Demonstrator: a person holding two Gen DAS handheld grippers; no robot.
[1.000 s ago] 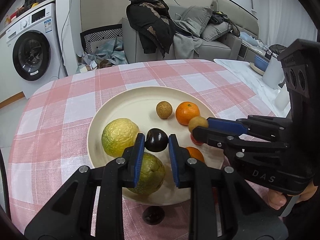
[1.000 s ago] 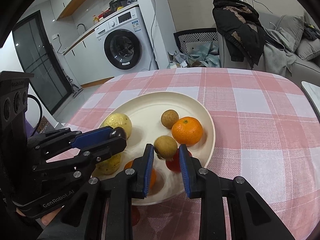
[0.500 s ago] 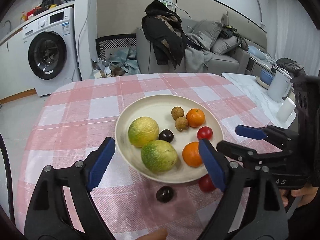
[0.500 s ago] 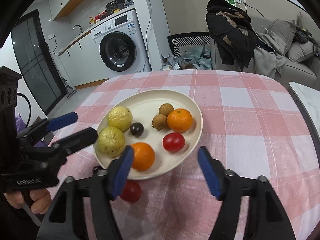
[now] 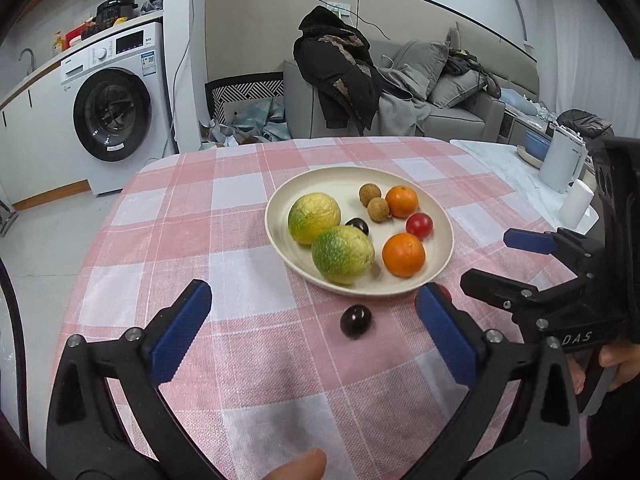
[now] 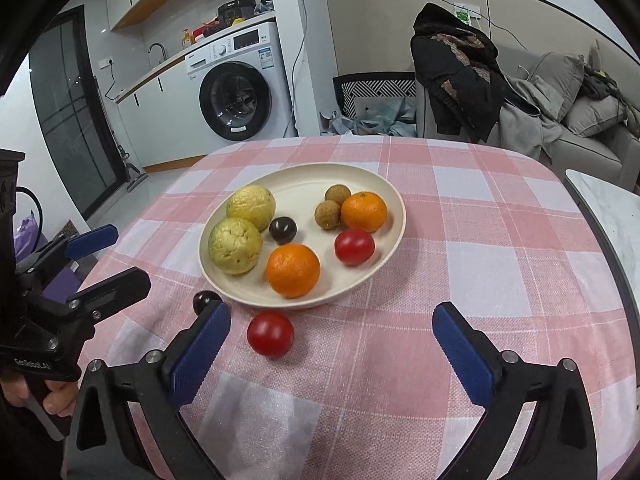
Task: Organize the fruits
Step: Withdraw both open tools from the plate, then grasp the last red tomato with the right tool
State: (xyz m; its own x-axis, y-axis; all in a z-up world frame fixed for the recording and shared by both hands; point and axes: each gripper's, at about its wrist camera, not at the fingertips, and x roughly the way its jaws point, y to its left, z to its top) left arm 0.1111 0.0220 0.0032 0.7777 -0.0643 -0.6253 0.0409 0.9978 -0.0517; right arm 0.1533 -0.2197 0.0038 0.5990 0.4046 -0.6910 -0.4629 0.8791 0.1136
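Note:
A cream plate (image 5: 440,224) (image 6: 394,204) on the pink checked tablecloth holds two yellow-green fruits (image 5: 342,254), two oranges (image 6: 293,270), two brown longans (image 6: 328,214), a dark plum (image 6: 283,229) and a red tomato (image 6: 354,246). On the cloth in front of the plate lie a dark plum (image 5: 355,321) (image 6: 203,301) and a red tomato (image 6: 270,334), the tomato partly hidden in the left wrist view. My left gripper (image 5: 312,320) is open and empty, short of the loose plum. My right gripper (image 6: 332,340) is open and empty, short of the loose tomato.
A white side table with a kettle (image 5: 562,162) stands to the right. A sofa with a black coat (image 5: 340,80) lies beyond the table, and a washing machine (image 6: 236,92) stands at the back left. The cloth's near edge is close below both grippers.
Both grippers opened wide and pulled back and up from the plate. The dark plum and the longan they were at now rest in the plate.

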